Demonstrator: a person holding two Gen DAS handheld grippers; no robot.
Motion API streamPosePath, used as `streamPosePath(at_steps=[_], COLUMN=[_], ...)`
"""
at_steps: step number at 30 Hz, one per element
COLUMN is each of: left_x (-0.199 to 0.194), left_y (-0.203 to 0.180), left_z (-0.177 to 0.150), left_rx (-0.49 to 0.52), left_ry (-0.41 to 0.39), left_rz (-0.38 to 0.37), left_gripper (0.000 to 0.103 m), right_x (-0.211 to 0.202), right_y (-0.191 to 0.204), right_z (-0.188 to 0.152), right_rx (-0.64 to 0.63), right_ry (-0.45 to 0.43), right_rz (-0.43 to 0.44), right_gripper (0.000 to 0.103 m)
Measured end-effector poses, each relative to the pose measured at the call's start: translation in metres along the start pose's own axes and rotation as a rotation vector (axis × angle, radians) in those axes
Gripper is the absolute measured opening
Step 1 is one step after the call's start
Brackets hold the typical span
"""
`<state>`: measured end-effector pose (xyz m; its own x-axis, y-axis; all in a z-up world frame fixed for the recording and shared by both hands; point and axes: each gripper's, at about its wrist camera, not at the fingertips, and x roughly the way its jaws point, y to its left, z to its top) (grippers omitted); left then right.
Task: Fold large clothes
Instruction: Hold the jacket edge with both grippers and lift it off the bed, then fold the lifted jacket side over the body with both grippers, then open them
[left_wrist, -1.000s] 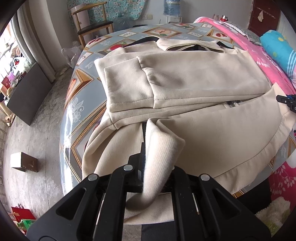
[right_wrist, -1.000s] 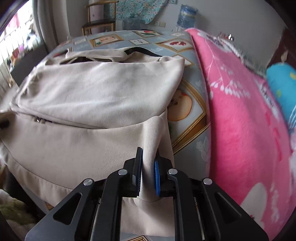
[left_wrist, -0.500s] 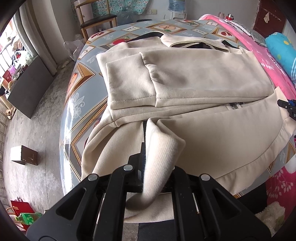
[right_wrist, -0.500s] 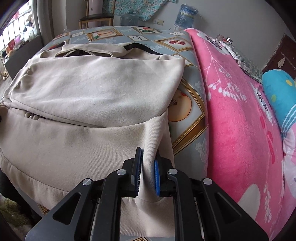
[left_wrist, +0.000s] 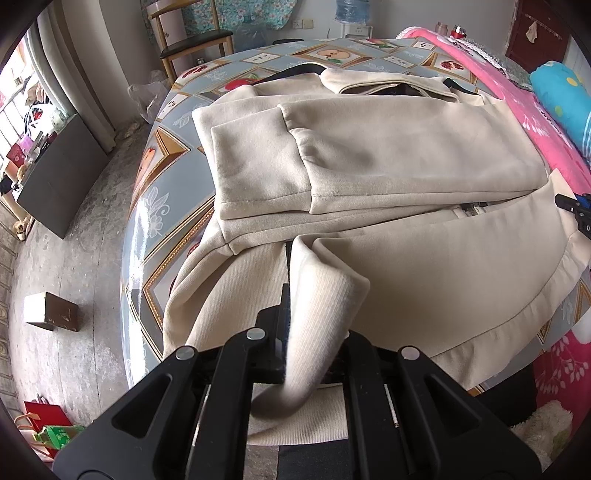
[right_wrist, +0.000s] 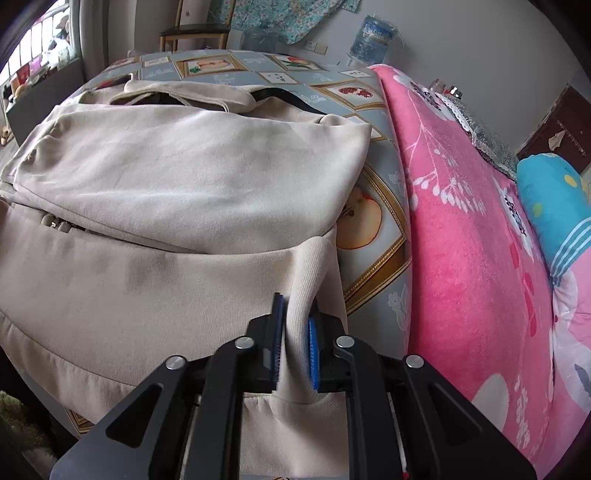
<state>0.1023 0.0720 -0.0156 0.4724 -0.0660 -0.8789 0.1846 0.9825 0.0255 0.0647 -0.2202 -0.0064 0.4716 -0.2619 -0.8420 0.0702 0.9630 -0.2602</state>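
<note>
You have the cream jacket (left_wrist: 406, 155) spread across the table (left_wrist: 173, 192), which wears a blue-grey cloth printed with framed fruit pictures, and its upper half is already folded flat with one sleeve (left_wrist: 258, 166) laid across the chest and the collar lying at the far end. Your left gripper (left_wrist: 314, 332) is clenched on the ribbed hem at the jacket's near left corner; the cloth bunches up between the jaws and droops over the front of the tool. Your right gripper (right_wrist: 295, 332) grips the matching ribbed corner on the near right side, with the blue pads (right_wrist: 313, 350) pressing a pinched ridge of fabric from both sides. Between your two grips the hem hangs in a shallow curve off the near edge of the table. A zipper pull (right_wrist: 55, 223) shows where the lower front panel meets the folded part. A pink flowered blanket (right_wrist: 461, 258) lies just beside the table on the right, with a blue pillow (right_wrist: 550, 199) on it, and a wooden chair (left_wrist: 192, 40) stands at the far end.
</note>
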Motion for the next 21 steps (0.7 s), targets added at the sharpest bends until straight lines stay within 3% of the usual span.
streamPosePath(at_steps=[5, 13, 17, 21], left_x=[-0.026, -0.103, -0.125, -0.13], left_y=[-0.003, 0.008, 0.017, 0.028], left_z=[-0.017, -0.047, -0.041, -0.013], left_rx=[0.083, 0.056, 0.024, 0.009], left_ry=[-0.109, -0.256, -0.315, -0.352], left_rz=[-0.007, -0.109, -0.152, -0.19], left_gripper=[0.005, 0.005, 0.005, 0.005], right_x=[-0.031, -0.101, -0.118, -0.112], right_y=[-0.003, -0.014, -0.023, -0.032], right_z=[-0.01, -0.028, -0.019, 0.011], right_rx=[0.014, 0.081, 0.121, 0.113], right_ry=[-0.061, -0.173, -0.235, -0.294], right_rz=[-0.005, -0.018, -0.016, -0.033], right_gripper=[0.006, 0.006, 0.006, 0.006])
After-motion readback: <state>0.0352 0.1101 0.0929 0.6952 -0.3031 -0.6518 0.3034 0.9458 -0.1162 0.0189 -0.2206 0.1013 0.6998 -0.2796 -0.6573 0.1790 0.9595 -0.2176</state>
